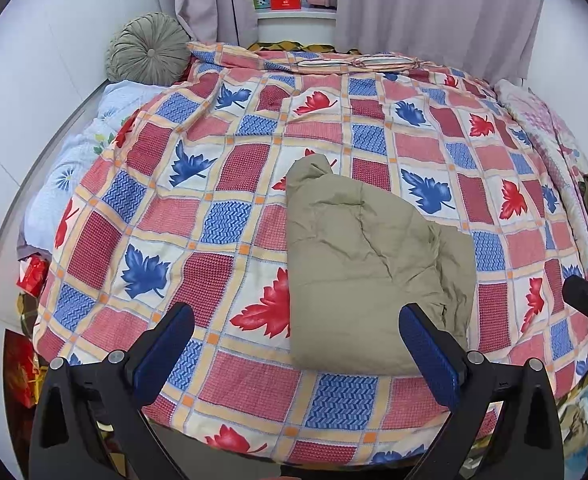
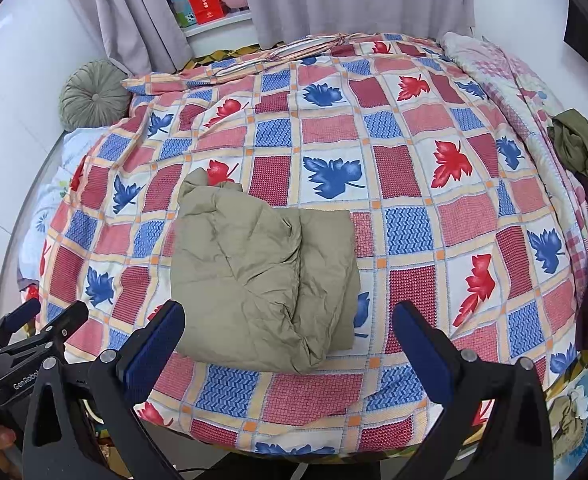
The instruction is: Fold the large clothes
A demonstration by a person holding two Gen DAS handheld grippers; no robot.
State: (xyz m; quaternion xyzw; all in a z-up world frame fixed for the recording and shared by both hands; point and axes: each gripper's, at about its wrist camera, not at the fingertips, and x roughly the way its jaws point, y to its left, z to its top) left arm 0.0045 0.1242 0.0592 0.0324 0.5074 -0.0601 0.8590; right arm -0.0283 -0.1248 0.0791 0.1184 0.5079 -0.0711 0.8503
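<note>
Folded garment [image 1: 369, 264] mid-quilt [image 1: 230, 216], both grippers [image 1: 294, 344] [image 2: 290, 336] released w/ nothing gripped, cushion [image 1: 148, 50] at 10 o'clock, olive cloth [image 2: 579, 146], maybe clothing, at 2 o'clock.

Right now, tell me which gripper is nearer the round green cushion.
Left. The left gripper sits on the cushion side of the bed; the right gripper is farther over, beside it.

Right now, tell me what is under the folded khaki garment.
The garment lies on the leaf-patterned quilt, which shows all around it. Whatever sits between its folded layers, or below the quilt, is covered. Both grippers, left and right, are open, holding nothing.
</note>
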